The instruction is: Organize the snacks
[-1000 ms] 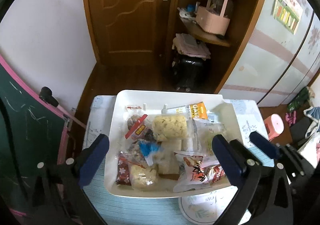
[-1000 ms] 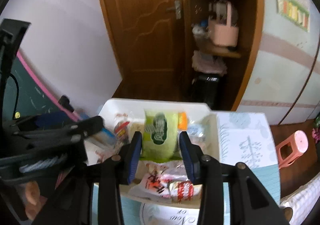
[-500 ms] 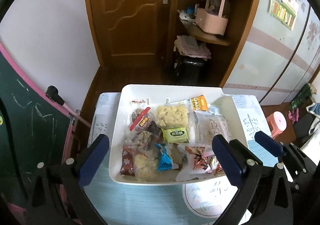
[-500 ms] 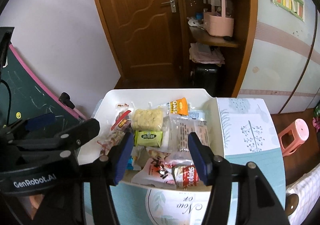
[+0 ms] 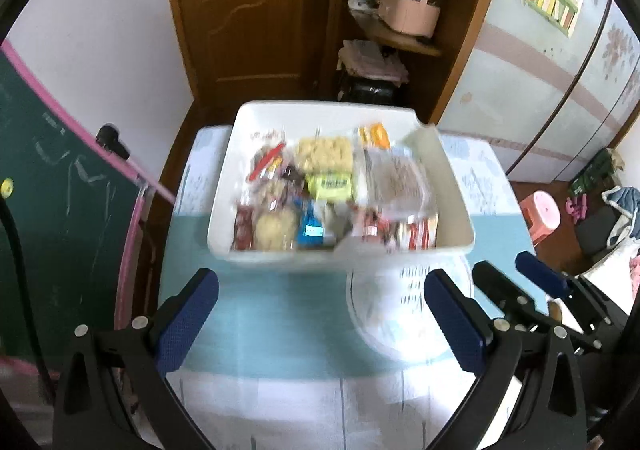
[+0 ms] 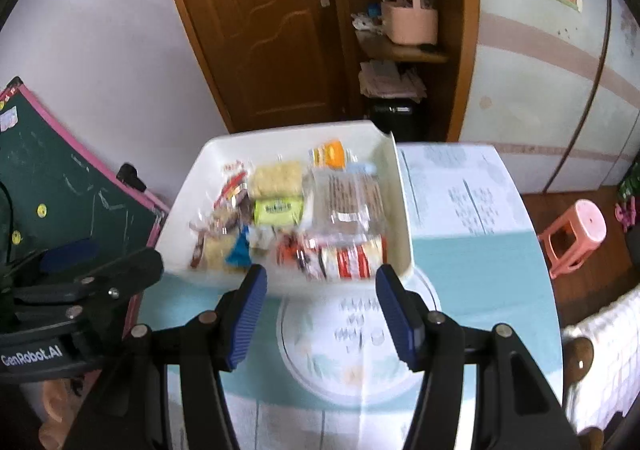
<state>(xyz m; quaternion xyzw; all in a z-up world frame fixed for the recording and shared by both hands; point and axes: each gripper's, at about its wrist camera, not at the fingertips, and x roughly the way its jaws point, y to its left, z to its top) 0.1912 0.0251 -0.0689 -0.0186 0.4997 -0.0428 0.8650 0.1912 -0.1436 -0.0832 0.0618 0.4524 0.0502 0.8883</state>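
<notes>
A white bin (image 5: 452, 186) (image 6: 400, 206) full of wrapped snacks stands on the far half of the table. A green packet (image 5: 330, 186) (image 6: 279, 210) lies in the middle of the pile, below a pale rice-cake pack (image 5: 325, 152) (image 6: 276, 180). My left gripper (image 5: 320, 324) is open and empty, held back from the bin's near wall. My right gripper (image 6: 320, 314) is open and empty, also back from the bin. Both views are blurred by motion.
A round printed mat (image 6: 352, 334) (image 5: 400, 310) lies on the teal tablecloth in front of the bin. A green chalkboard (image 5: 52, 210) stands to the left. A pink stool (image 6: 576, 238) stands on the floor to the right. A wooden door (image 5: 248, 10) and shelves are behind.
One second ago my right gripper held the green packet over the bin. It let the packet go into the bin. Both grippers have since drawn back and up from the bin.
</notes>
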